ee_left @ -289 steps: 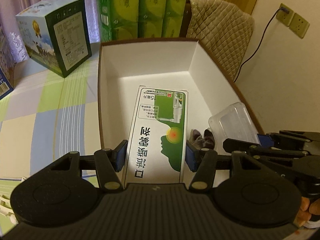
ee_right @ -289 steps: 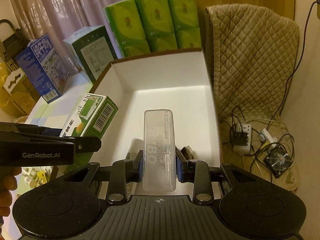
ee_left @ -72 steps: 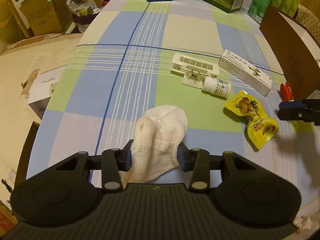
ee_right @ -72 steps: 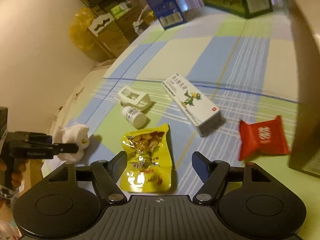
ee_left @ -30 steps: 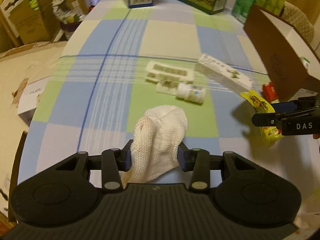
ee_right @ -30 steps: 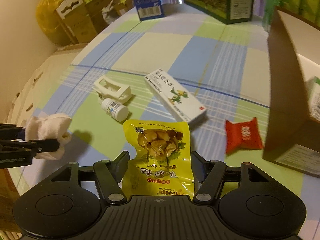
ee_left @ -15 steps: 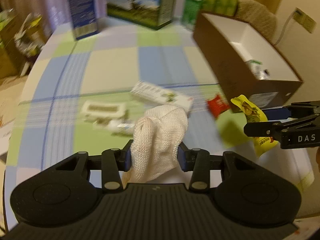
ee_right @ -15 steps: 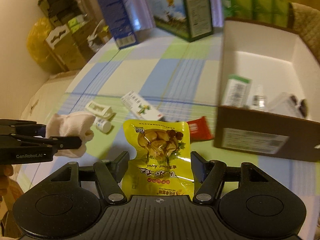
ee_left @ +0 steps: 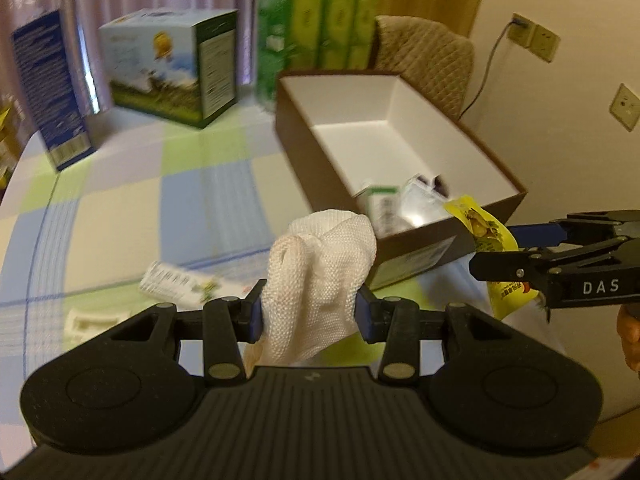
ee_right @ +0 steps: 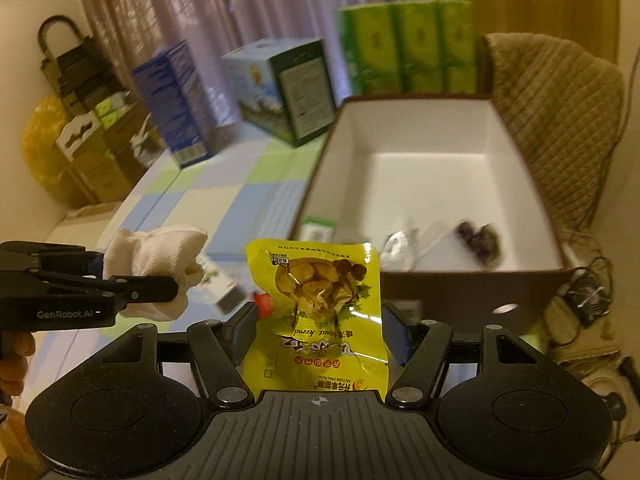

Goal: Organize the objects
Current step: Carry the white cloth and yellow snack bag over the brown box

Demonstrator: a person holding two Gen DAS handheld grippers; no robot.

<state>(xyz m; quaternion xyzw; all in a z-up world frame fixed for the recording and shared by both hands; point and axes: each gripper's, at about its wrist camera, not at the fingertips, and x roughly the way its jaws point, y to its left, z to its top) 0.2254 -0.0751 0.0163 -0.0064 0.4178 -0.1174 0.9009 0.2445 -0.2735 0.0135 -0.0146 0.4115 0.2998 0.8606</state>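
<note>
Left gripper point(ee_left: 308, 314): we have its jaws clamped on the white cloth point(ee_left: 320, 280), carried above the table point(ee_left: 120, 208).
Right gripper point(ee_right: 318, 330): closed on the yellow snack pouch point(ee_right: 320, 312), near the brown box point(ee_left: 400, 236).
Risk: the pouch hangs limp and could catch on the box's near wall; the cloth may snag too.
In the way: the two grippers crowd one opening.
Around: a medicine carton point(ee_left: 176, 284) and white holder point(ee_left: 96, 318) lie on the table; cartons stand far left.

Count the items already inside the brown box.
3, possibly more hidden behind the near wall of the brown box: a green-and-white carton at near left, a clear plastic case in the middle, and a small dark item at near right.
</note>
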